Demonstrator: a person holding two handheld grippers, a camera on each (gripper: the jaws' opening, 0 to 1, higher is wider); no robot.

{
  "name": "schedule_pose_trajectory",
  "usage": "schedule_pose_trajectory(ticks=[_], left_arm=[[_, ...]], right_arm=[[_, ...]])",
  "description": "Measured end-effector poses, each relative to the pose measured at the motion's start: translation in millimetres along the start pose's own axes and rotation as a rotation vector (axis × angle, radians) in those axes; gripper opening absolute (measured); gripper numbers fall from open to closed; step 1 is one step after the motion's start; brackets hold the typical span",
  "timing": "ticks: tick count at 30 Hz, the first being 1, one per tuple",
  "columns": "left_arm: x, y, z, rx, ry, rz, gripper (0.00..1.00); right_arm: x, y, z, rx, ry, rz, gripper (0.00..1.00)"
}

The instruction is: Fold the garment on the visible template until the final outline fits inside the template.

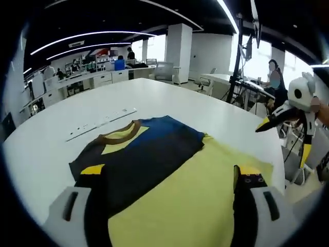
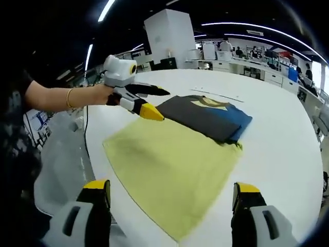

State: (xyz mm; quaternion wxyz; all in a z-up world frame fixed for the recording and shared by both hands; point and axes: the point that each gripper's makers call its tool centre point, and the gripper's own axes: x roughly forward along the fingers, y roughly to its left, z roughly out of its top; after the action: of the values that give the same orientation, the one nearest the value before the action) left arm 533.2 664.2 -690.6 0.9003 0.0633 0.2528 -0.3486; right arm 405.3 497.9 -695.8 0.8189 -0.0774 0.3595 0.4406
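Your folded dark, blue-edged garment [image 2: 208, 117] lies flat at one end of the rectangular yellow template [image 2: 172, 170] on the smooth white bench [image 2: 277, 154]. Both your grippers' jaws stand apart, holding nothing.

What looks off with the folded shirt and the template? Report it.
The folded dark garment lies at the far end of the yellow template, not centred. Its blue edge sticks out past the template onto the white table. No damage or spills show.
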Motion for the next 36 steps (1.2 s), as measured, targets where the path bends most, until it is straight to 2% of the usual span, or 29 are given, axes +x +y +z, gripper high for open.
schedule_pose_trajectory(ticks=[8,18,25,32,36], left_arm=[[-28.8,-5.6,-16.1,-0.003,0.004,-0.019,0.99],[-58.7,-16.9,-45.0,0.008,0.027,-0.055,0.89],[-81.4,-19.5,-74.7,0.037,0.071,-0.056,0.85],[-97.7,-25.5,-101.2,0.027,0.104,-0.065,0.76],[-103.3,-29.2,-114.9,0.022,0.133,-0.056,0.75]], right_arm=[[2.3,9.2,-4.8,-0.042,0.013,0.037,0.99],[7.3,17.9,-20.5,-0.089,0.066,0.061,0.96],[9.4,21.4,-32.7,-0.130,0.092,0.069,0.84],[13.7,19.2,-46.4,-0.139,0.112,0.056,0.75],[15.9,19.5,-57.0,-0.140,0.141,0.057,0.72]])
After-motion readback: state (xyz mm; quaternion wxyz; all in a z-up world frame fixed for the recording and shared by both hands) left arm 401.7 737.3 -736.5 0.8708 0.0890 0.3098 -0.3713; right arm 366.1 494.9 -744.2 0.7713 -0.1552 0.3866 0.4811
